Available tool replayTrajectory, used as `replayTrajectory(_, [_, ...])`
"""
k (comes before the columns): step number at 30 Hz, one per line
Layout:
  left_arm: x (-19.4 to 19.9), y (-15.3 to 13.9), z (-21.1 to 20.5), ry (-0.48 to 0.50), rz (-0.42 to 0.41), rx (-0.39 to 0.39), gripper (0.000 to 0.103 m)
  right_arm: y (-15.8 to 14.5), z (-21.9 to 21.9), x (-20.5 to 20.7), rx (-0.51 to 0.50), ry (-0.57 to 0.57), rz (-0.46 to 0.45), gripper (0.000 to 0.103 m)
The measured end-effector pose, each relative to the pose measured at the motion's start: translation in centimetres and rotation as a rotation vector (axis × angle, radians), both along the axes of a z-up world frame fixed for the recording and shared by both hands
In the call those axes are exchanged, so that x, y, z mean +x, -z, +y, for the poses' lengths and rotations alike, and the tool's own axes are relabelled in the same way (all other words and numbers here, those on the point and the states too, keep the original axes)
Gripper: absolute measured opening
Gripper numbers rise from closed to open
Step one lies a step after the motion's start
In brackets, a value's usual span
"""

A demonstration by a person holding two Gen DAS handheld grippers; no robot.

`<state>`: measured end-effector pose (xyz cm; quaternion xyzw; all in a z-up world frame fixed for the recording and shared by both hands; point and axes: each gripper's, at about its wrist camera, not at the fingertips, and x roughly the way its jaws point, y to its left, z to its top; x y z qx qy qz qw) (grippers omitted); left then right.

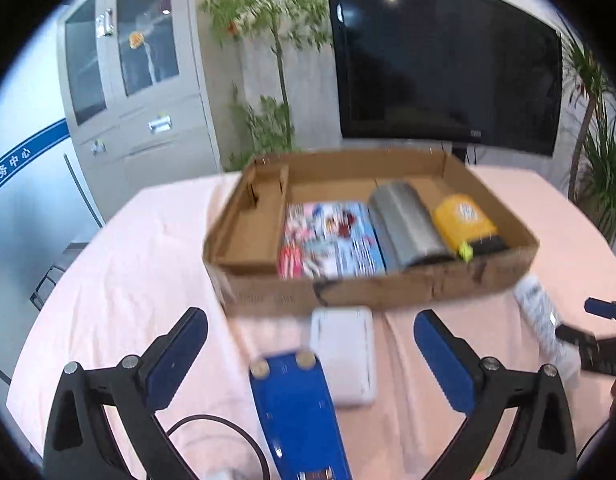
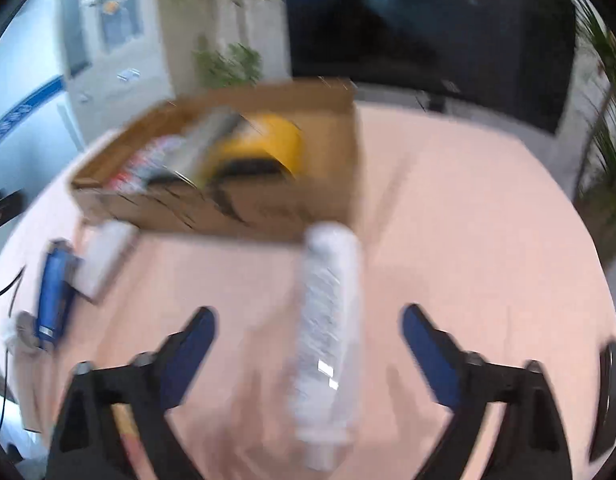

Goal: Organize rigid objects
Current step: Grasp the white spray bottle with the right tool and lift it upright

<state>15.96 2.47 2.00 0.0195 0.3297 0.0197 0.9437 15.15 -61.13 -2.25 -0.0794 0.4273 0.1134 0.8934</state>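
An open cardboard box on the pink-covered table holds a colourful magazine, a grey cylinder and a yellow-and-black object. In front of it lie a white flat box and a blue device, both between the wide-apart fingers of my left gripper, untouched by them. My right gripper is open around a white remote lying on the cloth, its pads clear of it. The right wrist view is blurred; it shows the cardboard box and blue device.
A black cable curls on the cloth at lower left. Behind the table stand a large dark screen, a grey cabinet and potted plants. A dark object sits at the right table edge.
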Motion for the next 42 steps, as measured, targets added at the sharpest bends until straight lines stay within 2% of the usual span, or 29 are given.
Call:
replayTrajectory(1, [-0.3,0.2,-0.3,0.015,0.008,0.000,0.102,0.9,-0.5,0.3,-0.019,0.021,0.036,0.065])
replayTrajectory(4, [-0.9,-0.1,-1.7,0.086,0.021,-0.003,0.102,3.0,-1.1,0.6,-0.014,0.000,0.134,0.043])
replayTrajectory(7, [-1.0,-0.8,-3.4,0.203,0.035,-0.011,0.102,3.2,0.3,-0.9,-0.053,-0.073,0.113,0.043])
replayTrajectory(9, [-0.8,-0.8,-4.5,0.289,0.053,-0.008,0.102,3.1,1.2,-2.5,-0.026,-0.212,0.115,0.042])
replayTrajectory(10, [-0.5,-0.9,-5.4,0.362,0.071,-0.006,0.102,3.0,1.6,-3.5,-0.027,-0.286,0.110,0.042])
replayTrajectory(12, [0.3,-0.5,-7.1,0.461,0.108,0.004,0.102,3.0,2.3,-5.6,-0.061,-0.458,0.095,0.042])
replayTrajectory(14, [1.3,0.3,-9.0,0.549,0.155,0.023,0.102,2.9,2.3,-7.2,-0.146,-0.547,0.065,0.044])
replayTrajectory(16, [2.2,1.0,-10.9,0.622,0.195,0.039,0.102,2.1,1.1,-7.5,-0.203,-0.505,0.022,0.054])
replayTrajectory(18, [3.1,2.0,-12.7,0.696,0.243,0.027,0.098,0.4,-1.6,-7.1,-0.207,-0.385,-0.016,0.055])
replayTrajectory(20, [4.1,3.3,-14.8,0.775,0.306,0.017,0.095,-1.6,-4.8,-6.8,-0.069,-0.293,0.017,0.055])
replayTrajectory(22, [5.0,4.7,-16.1,0.825,0.376,0.012,0.081,-2.2,-6.2,-7.1,0.073,-0.269,0.066,0.055])
replayTrajectory(23, [5.4,5.5,-16.5,0.837,0.439,-0.007,0.068,-2.0,-6.8,-7.3,0.159,-0.246,0.103,0.055])
replayTrajectory(24, [5.6,6.1,-16.5,0.845,0.488,-0.040,0.062,-1.6,-7.2,-7.4,0.223,-0.216,0.138,0.055])
replayTrajectory(26, [5.6,6.7,-16.1,0.860,0.559,-0.121,0.062,0.3,-7.8,-6.9,0.394,-0.109,0.254,0.055])
replayTrajectory(28, [5.2,7.3,-15.6,0.863,0.610,-0.137,0.062,2.0,-8.0,-6.3,0.525,-0.027,0.330,0.057])
replayTrajectory(30, [5.0,7.7,-15.3,0.853,0.632,-0.131,0.059,2.9,-7.3,-5.1,0.632,0.007,0.357,0.057])
replayTrajectory(31, [5.1,8.0,-15.1,0.839,0.653,-0.141,0.057,3.1,-6.5,-4.3,0.653,0.018,0.360,0.057])
replayTrajectory(33, [5.2,8.4,-14.9,0.823,0.693,-0.159,0.045,3.6,-4.9,-2.9,0.657,0.042,0.373,0.057])
replayTrajectory(35, [4.8,8.6,-14.7,0.835,0.713,-0.183,0.043,4.9,-3.0,-1.4,0.664,0.094,0.418,0.057])
replayTrajectory(37, [4.4,8.9,-15.3,0.849,0.721,-0.166,0.043,5.8,-1.8,0.0,0.649,0.124,0.437,0.057])
replayTrajectory(39, [4.4,9.1,-15.6,0.837,0.718,-0.163,0.045,5.8,-0.5,1.0,0.615,0.134,0.419,0.057])
replayTrajectory(41, [4.8,9.1,-15.2,0.805,0.722,-0.190,0.045,5.4,0.6,1.7,0.539,0.137,0.392,0.050])
replayTrajectory(42, [5.1,9.3,-15.0,0.796,0.732,-0.213,0.045,5.4,0.9,1.8,0.527,0.134,0.378,0.050])
